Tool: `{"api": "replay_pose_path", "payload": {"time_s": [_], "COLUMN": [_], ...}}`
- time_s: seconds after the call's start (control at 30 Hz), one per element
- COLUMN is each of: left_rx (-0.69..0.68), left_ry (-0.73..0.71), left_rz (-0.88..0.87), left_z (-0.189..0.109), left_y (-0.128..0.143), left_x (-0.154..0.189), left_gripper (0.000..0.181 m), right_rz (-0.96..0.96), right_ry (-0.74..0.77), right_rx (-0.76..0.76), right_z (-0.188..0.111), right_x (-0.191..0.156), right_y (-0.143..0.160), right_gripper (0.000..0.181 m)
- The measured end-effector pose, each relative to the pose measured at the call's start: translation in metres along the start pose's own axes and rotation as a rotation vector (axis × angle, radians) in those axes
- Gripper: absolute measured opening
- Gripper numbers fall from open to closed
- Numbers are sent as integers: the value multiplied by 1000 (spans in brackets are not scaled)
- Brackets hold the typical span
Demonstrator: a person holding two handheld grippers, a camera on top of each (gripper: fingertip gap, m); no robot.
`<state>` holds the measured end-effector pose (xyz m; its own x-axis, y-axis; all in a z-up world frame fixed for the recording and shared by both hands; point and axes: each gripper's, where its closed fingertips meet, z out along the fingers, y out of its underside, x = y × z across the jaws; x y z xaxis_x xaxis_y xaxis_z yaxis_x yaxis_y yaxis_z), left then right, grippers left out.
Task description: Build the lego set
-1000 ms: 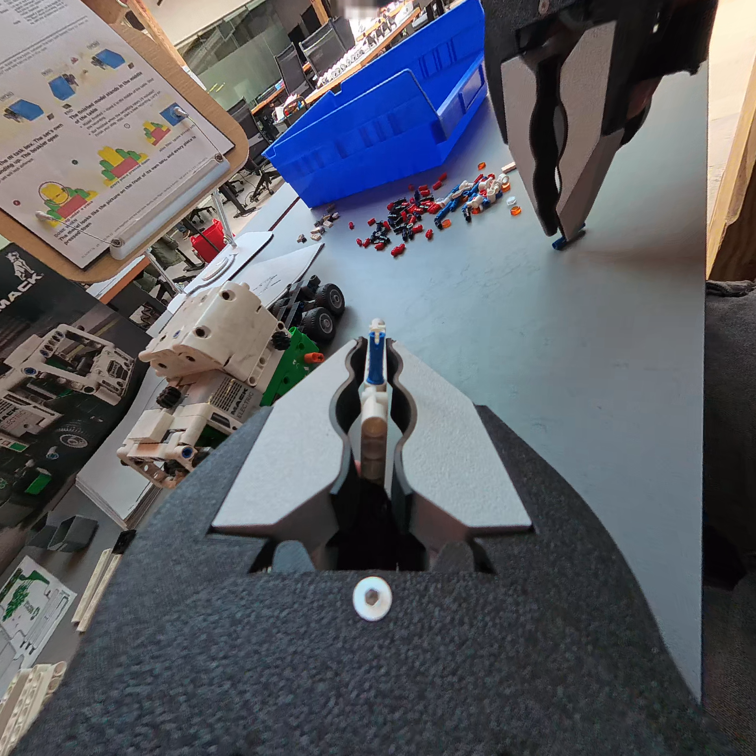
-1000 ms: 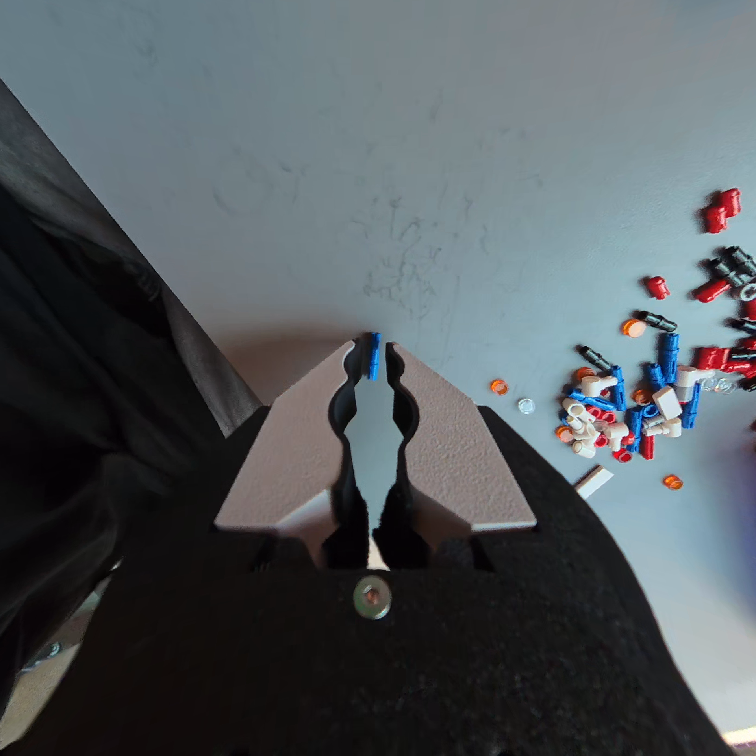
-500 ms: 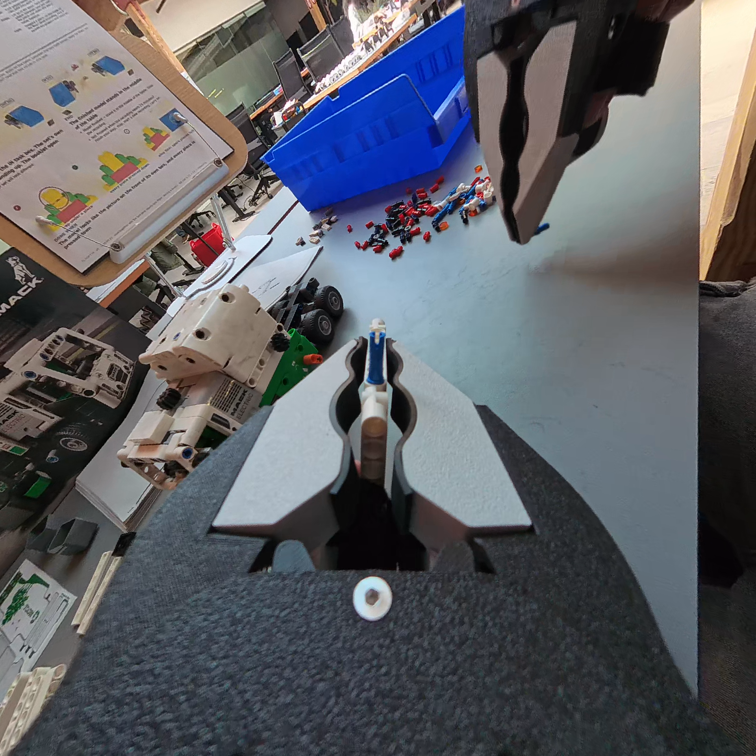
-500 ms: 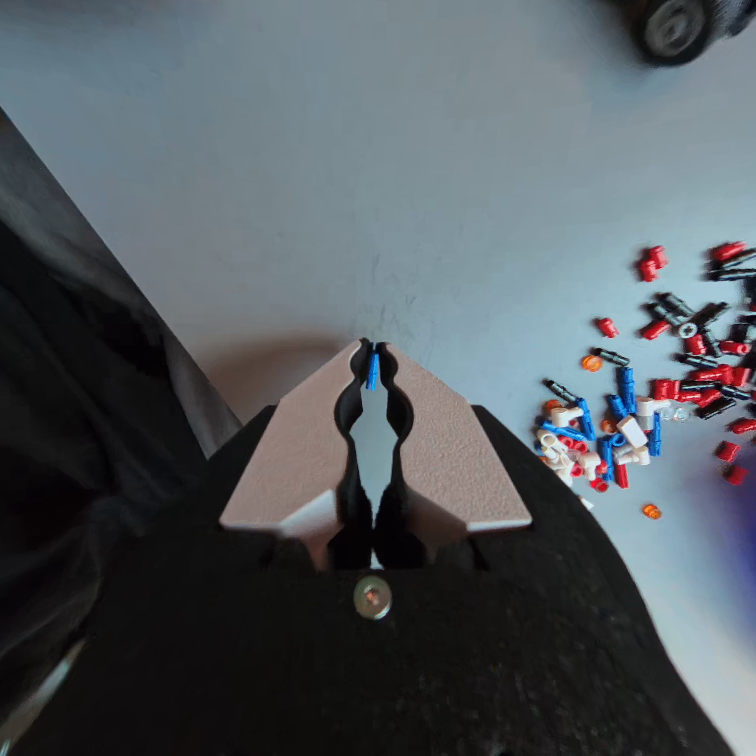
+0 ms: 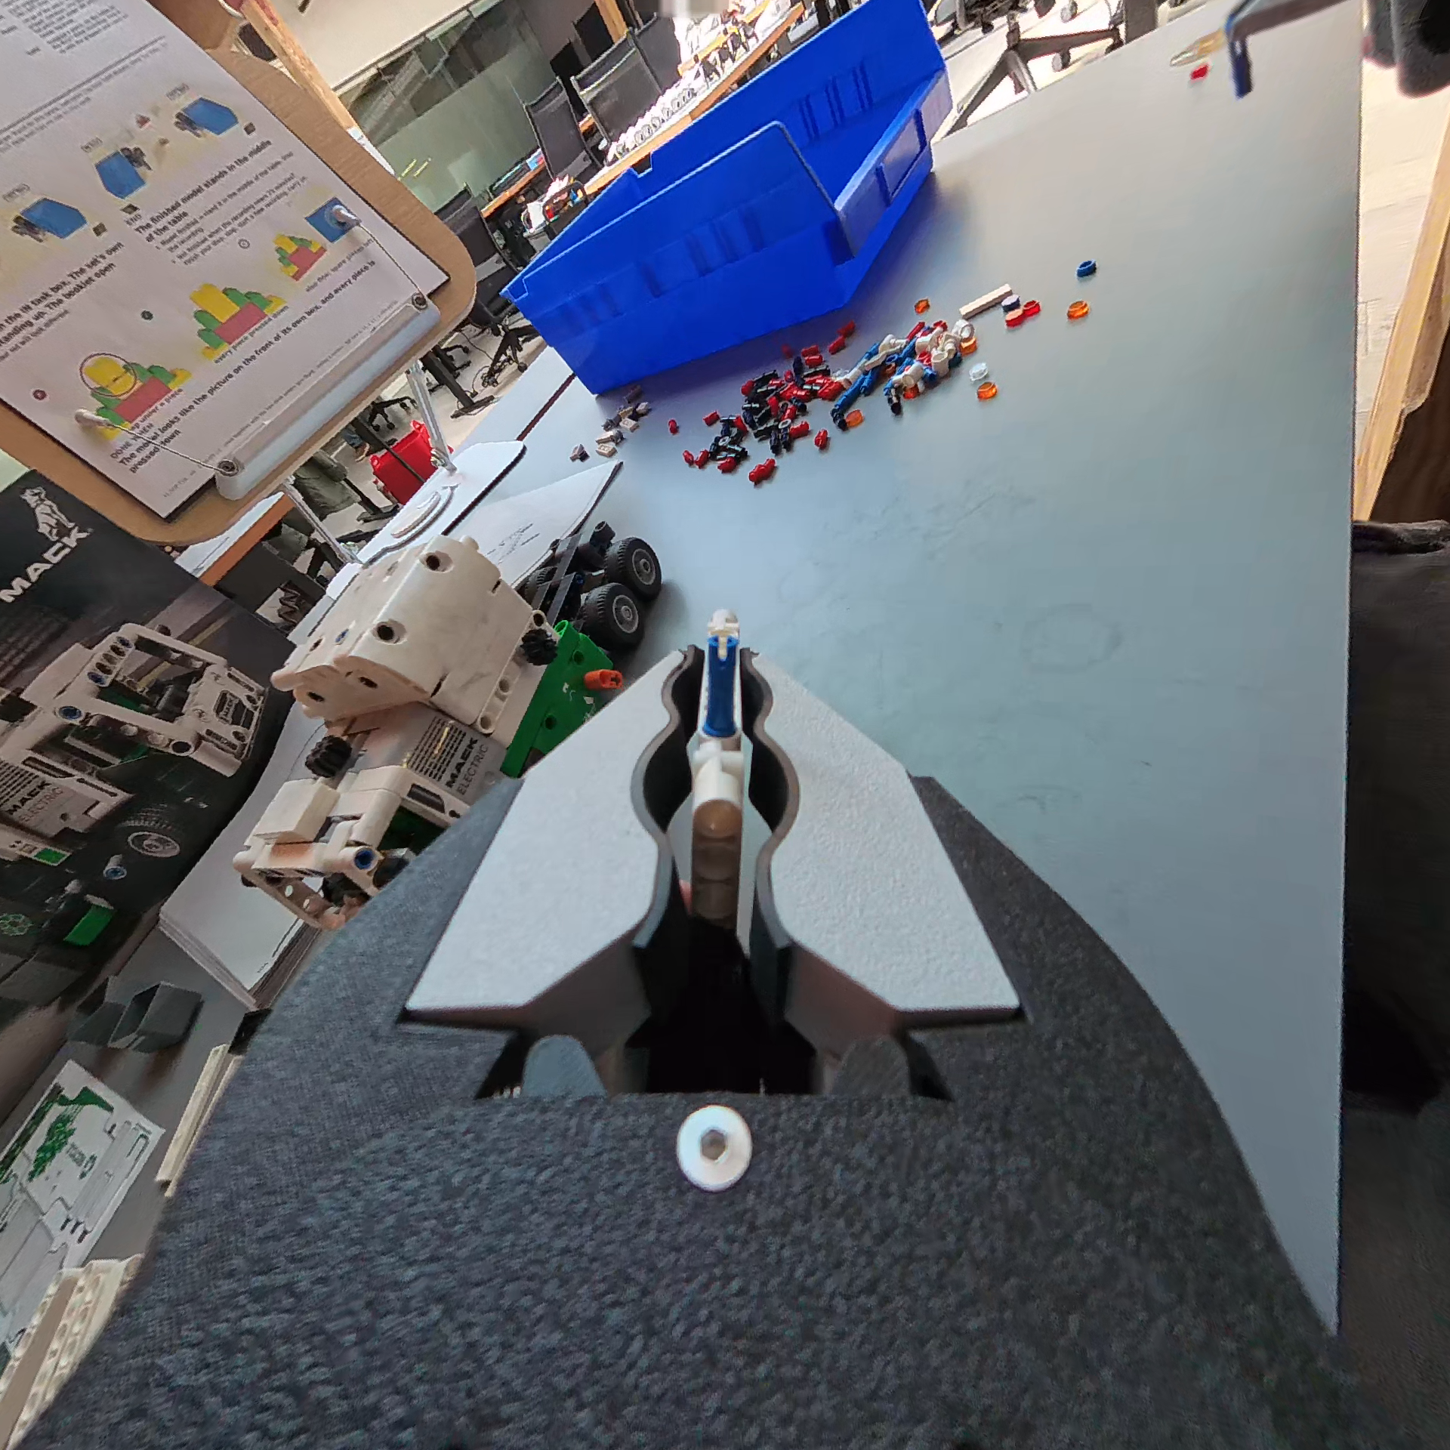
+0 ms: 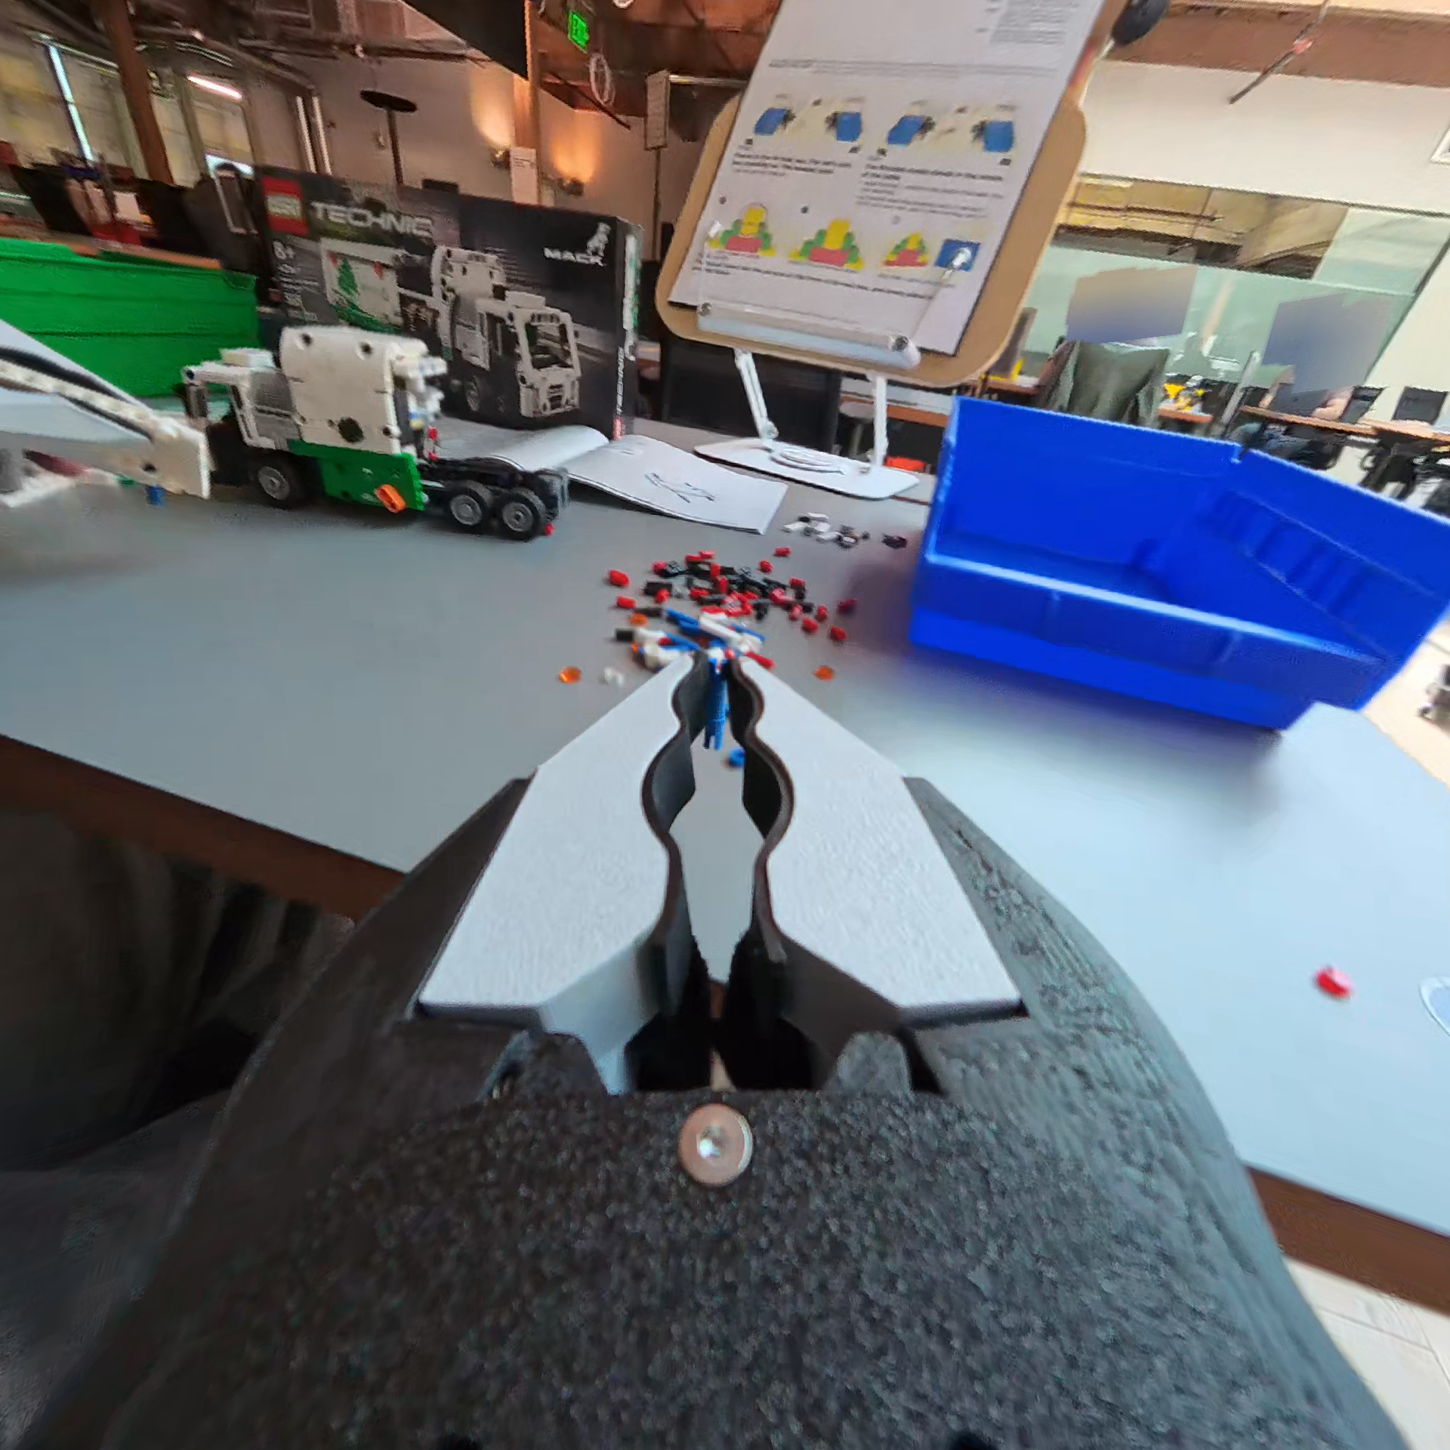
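My left gripper is shut on a small white, tan and blue pin assembly, held above the grey table beside the white and green lego truck. My right gripper is shut on a small blue pin, lifted high and level over the table's near edge. Its tip with the blue pin shows at the top right of the left wrist view. The truck stands at the left in the right wrist view. A pile of small red, black, blue and white pieces lies mid-table.
A blue bin stands past the pile. A clipboard stand with an instruction sheet, the set's box and an open booklet are at the far side. Loose pieces lie at the right.
My right gripper has lifted away from the table and swung up to look level across it, still holding the blue pin. My left gripper has stayed in place.
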<state>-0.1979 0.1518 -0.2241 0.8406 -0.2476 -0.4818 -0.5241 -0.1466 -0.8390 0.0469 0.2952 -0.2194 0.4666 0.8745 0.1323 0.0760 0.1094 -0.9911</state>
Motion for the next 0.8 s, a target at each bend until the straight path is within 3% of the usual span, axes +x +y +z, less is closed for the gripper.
{"api": "replay_pose_path", "payload": {"time_s": [0.03, 0.13, 0.2, 0.43, 0.8], "left_rx": [-3, -4, -10, -22, -17], "left_ry": [0, -4, -6, -1, 10], "left_rz": [0, 2, 7, 32, 42], "left_z": [0, 2, 3, 5, 5], "left_y": [0, 0, 1, 2, 1], "left_x": [0, -1, -1, 2, 5], "left_gripper": [6, 6, 6, 6, 6], "right_rz": [17, 152, 114, 179, 71], "right_ry": [37, 32, 89, 43, 157], "right_rx": [7, 83, 15, 64, 61], "right_z": [-6, -20, -21, -22, -34], "right_x": [12, 33, 43, 52, 69], "right_y": [9, -1, 18, 34, 47], "right_gripper": [3, 3, 3, 3, 4]}}
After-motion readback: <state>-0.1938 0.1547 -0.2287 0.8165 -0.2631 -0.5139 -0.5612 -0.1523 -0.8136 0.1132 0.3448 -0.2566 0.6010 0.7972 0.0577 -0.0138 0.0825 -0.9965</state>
